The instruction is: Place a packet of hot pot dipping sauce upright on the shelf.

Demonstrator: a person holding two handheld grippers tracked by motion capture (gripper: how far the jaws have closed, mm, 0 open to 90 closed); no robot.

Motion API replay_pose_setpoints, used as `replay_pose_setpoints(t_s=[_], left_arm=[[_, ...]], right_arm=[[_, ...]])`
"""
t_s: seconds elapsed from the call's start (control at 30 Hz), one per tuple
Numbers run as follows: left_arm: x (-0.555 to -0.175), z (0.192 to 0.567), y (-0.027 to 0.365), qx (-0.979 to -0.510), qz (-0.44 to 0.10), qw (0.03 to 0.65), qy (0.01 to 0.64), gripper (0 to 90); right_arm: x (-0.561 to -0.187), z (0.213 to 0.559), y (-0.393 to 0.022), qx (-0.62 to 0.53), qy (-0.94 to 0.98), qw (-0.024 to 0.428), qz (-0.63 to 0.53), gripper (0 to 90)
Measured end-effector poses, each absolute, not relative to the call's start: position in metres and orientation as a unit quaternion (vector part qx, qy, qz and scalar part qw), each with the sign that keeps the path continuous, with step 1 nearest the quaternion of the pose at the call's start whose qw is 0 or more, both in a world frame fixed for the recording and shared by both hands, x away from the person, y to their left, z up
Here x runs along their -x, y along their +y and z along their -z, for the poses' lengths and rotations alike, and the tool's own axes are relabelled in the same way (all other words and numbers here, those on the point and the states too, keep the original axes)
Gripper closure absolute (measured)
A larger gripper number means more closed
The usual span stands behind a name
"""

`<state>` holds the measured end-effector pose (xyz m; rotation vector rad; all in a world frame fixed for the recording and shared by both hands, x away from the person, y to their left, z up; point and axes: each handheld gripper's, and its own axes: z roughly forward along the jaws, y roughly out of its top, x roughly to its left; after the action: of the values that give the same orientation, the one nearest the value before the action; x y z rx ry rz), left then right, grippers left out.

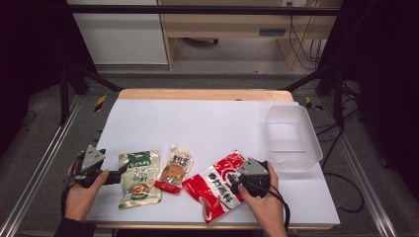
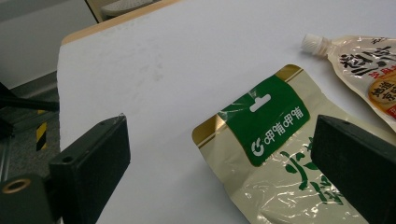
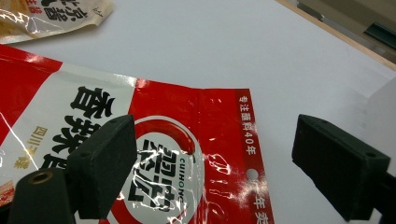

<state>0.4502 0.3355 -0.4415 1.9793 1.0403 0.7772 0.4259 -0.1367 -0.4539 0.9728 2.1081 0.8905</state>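
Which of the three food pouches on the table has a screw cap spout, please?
The small beige-and-orange middle pouch; its white spout tops it, unlike the flat green-topped and red pouches.

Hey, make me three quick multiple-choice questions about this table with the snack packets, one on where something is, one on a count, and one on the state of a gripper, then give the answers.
1. Where does the clear plastic container stand?
A. at the table's right side, beyond the red packet
B. at the left edge
C. on top of the green packet

2. How many packets lie on the white table?
A. two
B. three
C. five

3. What state is the left gripper in?
A. shut on the spout pouch
B. shut on nothing
C. open, fingers apart by the green packet

Answers:
1. A: the high view shows it to the right, past the red packet.
2. B: the green packet, the spout pouch and the red packet.
3. C: the left gripper view shows a wide gap between its fingers.
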Motion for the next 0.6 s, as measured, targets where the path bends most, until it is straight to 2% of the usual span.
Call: replay_pose_setpoints(t_s=[0.6], left_arm=[[-0.464,0.45,0.346,-0.783,-0.289,0.365,0.412,5.0]], right_arm=[[-0.421,0.451,-0.143,-0.389,0.79,0.32,-0.35,12.4]])
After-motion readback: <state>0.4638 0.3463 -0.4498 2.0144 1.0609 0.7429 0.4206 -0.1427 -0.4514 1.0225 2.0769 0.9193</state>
